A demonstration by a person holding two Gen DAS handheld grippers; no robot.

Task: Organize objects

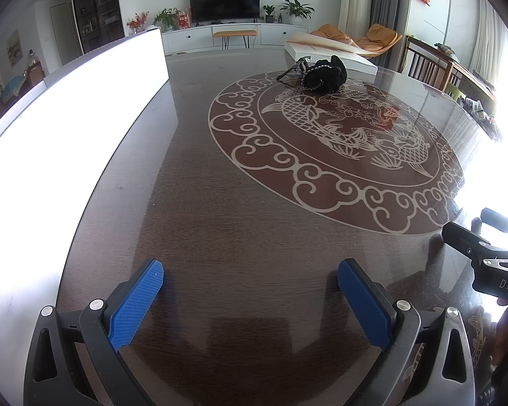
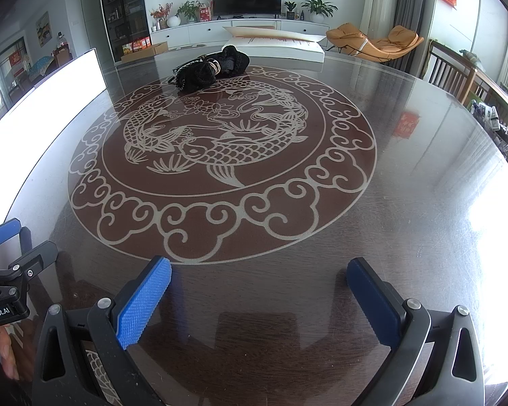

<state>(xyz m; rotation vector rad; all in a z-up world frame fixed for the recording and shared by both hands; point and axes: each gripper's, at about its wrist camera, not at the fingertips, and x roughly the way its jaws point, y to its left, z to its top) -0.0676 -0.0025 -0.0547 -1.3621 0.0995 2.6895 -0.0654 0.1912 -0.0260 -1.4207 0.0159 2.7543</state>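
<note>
Centrally, a crumpled black fabric bundle (image 2: 213, 69) with metal-trimmed straps lies at the far rim of the fish medallion (image 2: 220, 155) on the glossy dark-wood tabletop (image 2: 406, 237). Left claw (image 1: 250, 301) and right claw (image 2: 259, 302), blue ribbed pads, gape wide, holding nothing.

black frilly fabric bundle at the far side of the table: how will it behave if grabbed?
The black frilly fabric bundle looks soft and crumpled, so probably floppy and light. On the glossy dark table it would likely slide, not roll. Trim could snag.
</note>
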